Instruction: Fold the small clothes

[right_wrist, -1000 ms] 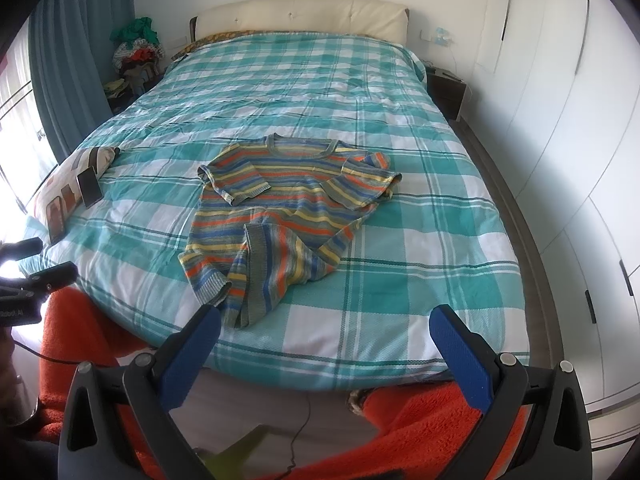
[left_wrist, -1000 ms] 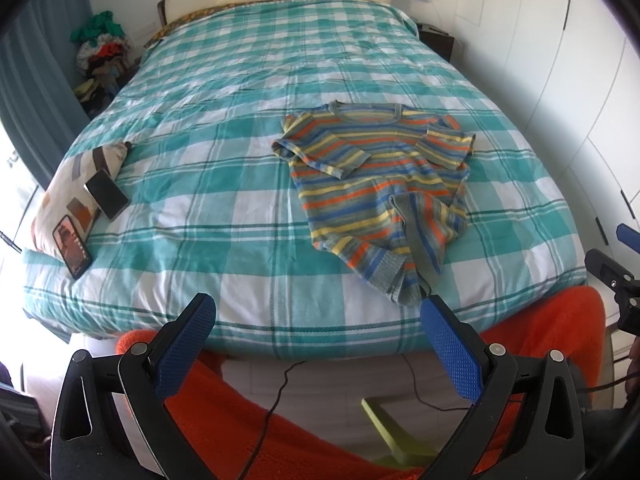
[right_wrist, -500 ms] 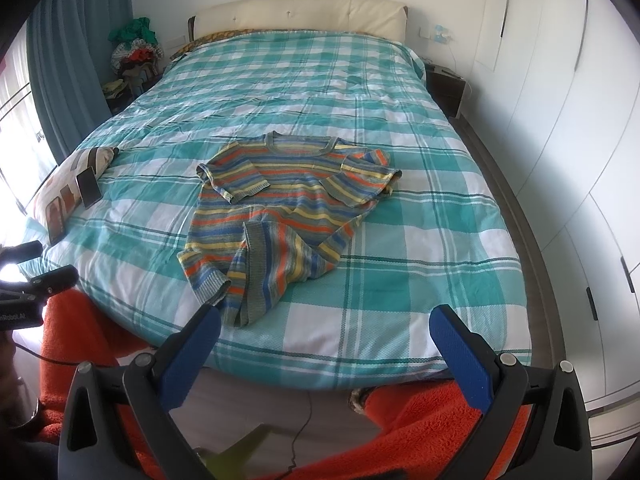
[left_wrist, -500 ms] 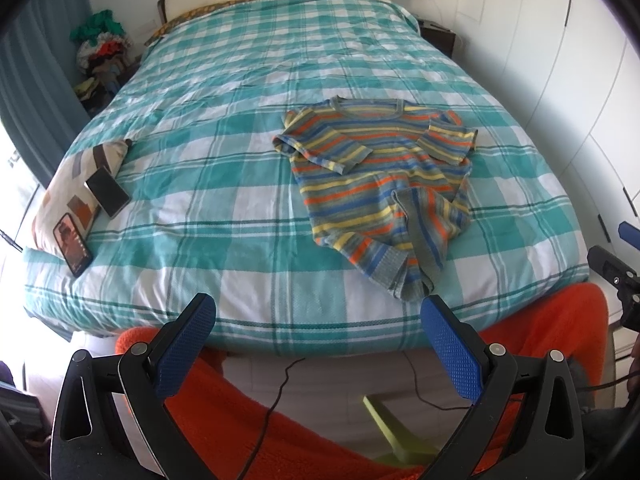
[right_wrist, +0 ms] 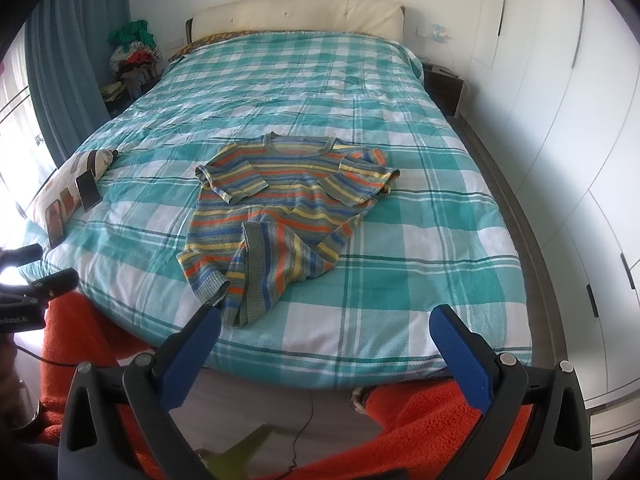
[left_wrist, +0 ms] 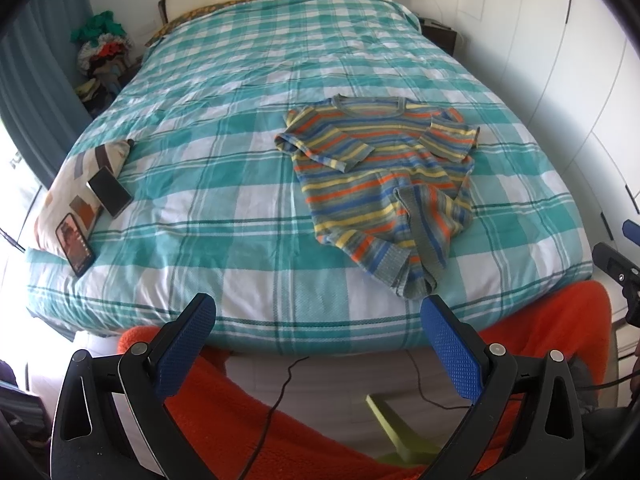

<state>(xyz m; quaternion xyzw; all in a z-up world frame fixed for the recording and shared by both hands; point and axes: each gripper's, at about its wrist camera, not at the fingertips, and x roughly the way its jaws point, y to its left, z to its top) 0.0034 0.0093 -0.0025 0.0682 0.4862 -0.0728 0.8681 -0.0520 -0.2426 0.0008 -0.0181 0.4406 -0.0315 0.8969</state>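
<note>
Striped sweater (left_wrist: 384, 184) (right_wrist: 280, 216), banded in orange, yellow, blue and grey, lies neck-away on the near half of a bed covered by a teal-and-white checked duvet (left_wrist: 224, 208) (right_wrist: 420, 240). Both short sleeves are turned inward over the chest, and 1 lower corner of the hem is flipped up over the body, so that the ribbed band (left_wrist: 418, 224) (right_wrist: 254, 260) runs lengthwise instead of across; the remaining hem reaches close to the foot edge of the mattress. Left gripper (left_wrist: 316, 340), seen from its own wrist camera, is held below and in front of the foot of the bed with its 2 blue-padded fingers (left_wrist: 186, 344) spread wide and nothing between them. Right gripper (right_wrist: 326, 354) is likewise fully spread, empty, and clear of the fabric, with its left pad (right_wrist: 192, 354) appearing just under the hanging hem in the picture. Each gripper's black body shows at the margin of the other camera's view. A patterned pillow (left_wrist: 80, 184) (right_wrist: 76, 176) at the left edge of the bed carries 2 phones: 1 dark-screened (left_wrist: 110, 191) (right_wrist: 88, 191) and 1 with a lit screen (left_wrist: 75, 242) (right_wrist: 56, 222). Orange fleecy fabric (left_wrist: 240, 420) (right_wrist: 420, 420) fills the foreground beneath the grippers, crossed by a thin black cable (left_wrist: 276, 396). White wardrobe doors (right_wrist: 560, 120) line the right wall; a blue curtain (right_wrist: 60, 60) hangs at the left.
</note>
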